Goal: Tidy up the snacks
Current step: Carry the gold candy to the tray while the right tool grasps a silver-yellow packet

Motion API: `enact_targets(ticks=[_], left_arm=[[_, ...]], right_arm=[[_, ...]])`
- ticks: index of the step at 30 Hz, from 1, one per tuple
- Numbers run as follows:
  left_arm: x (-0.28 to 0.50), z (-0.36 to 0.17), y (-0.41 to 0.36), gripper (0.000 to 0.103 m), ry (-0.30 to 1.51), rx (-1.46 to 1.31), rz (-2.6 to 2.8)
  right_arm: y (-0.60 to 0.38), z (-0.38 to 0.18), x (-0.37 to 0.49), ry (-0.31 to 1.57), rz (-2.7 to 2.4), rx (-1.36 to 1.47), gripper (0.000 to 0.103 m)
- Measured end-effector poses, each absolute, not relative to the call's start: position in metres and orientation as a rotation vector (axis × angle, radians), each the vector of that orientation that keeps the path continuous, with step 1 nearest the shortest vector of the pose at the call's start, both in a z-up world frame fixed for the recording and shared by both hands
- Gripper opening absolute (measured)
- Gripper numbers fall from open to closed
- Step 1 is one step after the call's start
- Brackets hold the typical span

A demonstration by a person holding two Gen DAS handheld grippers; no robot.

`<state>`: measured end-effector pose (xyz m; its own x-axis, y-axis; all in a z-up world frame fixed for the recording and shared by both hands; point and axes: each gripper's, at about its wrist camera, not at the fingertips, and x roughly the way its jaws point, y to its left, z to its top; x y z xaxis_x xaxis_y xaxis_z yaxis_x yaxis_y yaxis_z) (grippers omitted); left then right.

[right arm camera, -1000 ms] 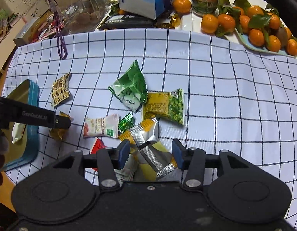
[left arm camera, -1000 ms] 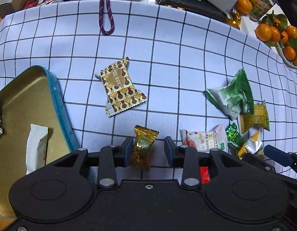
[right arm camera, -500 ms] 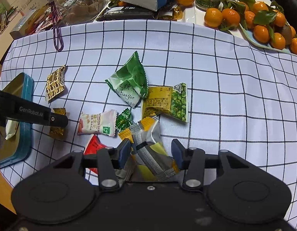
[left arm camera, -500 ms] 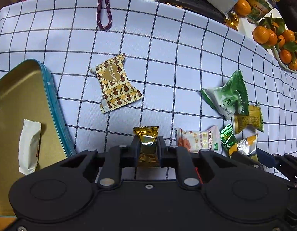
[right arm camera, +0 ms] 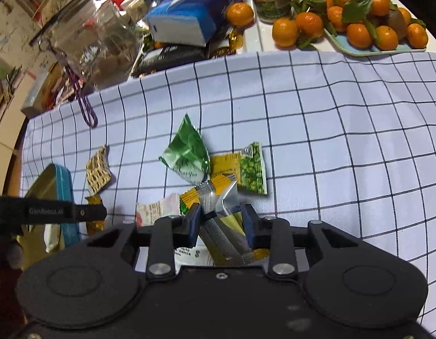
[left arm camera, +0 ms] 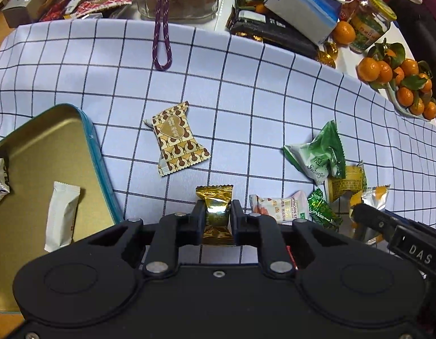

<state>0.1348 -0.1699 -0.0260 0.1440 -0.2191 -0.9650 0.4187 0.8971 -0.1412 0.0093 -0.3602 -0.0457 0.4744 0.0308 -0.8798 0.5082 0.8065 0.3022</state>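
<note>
On the checked cloth, lower centre: left gripper (left arm camera: 217, 217) clamped on gold candy (left arm camera: 215, 212), for a level carry to the tin (left arm camera: 102, 158) at left; right gripper (right arm camera: 221, 220) closing on, maybe gripping, silver-yellow packet (right arm camera: 222, 197).

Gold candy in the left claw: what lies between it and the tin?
Only bare checked cloth, in the left wrist view. The gold candy sits pinched in the left claw, right of the tin.
</note>
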Motion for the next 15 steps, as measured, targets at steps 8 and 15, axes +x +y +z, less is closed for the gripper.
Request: enact_targets(ticks=[8,15], left_arm=[[0.136,-0.006,-0.152,0.024,1.308,0.160,-0.425],[0.139,0.009,-0.119,0.024,1.273,0.126,-0.360]], right_arm=[[-0.351,-0.035,0.014,1.015,-0.310,0.608,0.033],[-0.335,-0.028,0.023,0.997,-0.298,0.623,0.033]])
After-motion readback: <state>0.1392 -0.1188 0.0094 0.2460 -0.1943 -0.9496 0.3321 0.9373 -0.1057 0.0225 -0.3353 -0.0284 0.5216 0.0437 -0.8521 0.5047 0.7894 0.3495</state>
